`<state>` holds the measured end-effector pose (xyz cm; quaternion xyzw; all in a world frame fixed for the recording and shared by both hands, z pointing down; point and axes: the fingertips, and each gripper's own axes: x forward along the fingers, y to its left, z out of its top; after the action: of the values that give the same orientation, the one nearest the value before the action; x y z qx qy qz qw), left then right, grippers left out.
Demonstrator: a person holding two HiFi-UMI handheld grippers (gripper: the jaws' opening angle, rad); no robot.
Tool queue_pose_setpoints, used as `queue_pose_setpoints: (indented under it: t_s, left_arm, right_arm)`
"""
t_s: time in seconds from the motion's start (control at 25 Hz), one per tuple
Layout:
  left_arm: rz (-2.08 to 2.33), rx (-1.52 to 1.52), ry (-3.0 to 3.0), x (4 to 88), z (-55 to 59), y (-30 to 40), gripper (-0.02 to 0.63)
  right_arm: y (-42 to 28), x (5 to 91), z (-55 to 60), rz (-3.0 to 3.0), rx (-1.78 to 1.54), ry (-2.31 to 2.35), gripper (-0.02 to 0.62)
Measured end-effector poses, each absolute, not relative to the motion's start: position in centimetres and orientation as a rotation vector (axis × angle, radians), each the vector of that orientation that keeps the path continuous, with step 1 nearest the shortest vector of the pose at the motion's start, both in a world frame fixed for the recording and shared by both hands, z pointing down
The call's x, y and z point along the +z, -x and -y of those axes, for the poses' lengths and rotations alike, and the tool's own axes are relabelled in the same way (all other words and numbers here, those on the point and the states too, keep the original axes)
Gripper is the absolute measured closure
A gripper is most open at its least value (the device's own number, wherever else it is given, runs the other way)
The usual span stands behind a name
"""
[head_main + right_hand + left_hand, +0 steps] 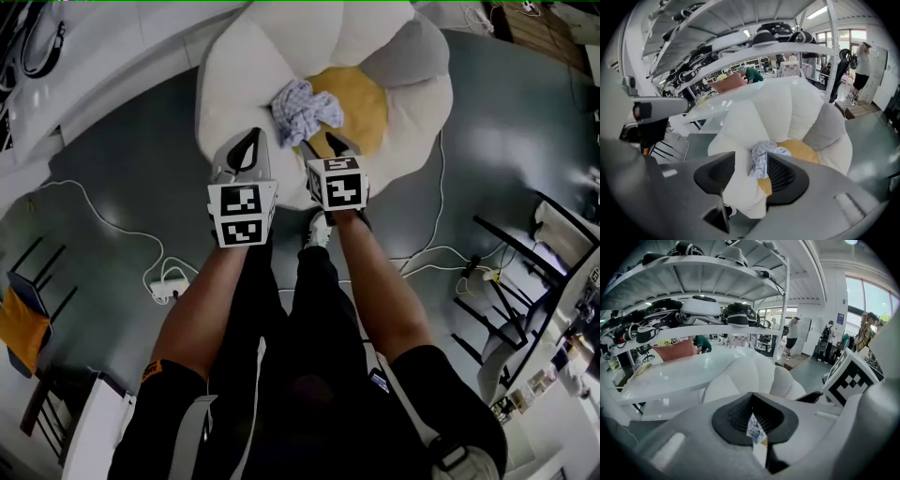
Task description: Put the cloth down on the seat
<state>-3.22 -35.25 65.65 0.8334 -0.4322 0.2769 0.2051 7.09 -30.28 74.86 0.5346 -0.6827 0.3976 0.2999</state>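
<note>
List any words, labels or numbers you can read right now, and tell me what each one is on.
No text can be read in any view.
Marker cubes on the left gripper and right gripper: black-and-white square patterns only, no letters or digits.
Blue wall sign in the left gripper view: too small to read.
Orange patch on the person's shorts: too small to read.

The cloth point(305, 108) is soft, crumpled woven stuff. The seat point(239, 80) is puffy white fabric, matt, with a yellow cushion point(366, 112) that looks just as soft. The floor point(122, 178) is smooth and shiny. The right tongs point(752, 174) are matt grey plastic; their black pads point(785, 176) are ribbed.
</note>
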Motion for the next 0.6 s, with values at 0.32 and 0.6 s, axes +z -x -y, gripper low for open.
queue_pose_setpoints:
  t_s: [0.32,0.6]
  left_arm:
    - [1.203,0.715,-2.317,59.2,32.7,2.7,0.604]
    - [1.202,0.688,-2.31,53.7,29.8,2.4,0.604]
  right_arm:
    - [-7.8,63.8,28.3,1.866,0.946,-1.492,0.527]
    - [-8.6,56.0,26.2,1.918,0.85,-1.525,0.594]
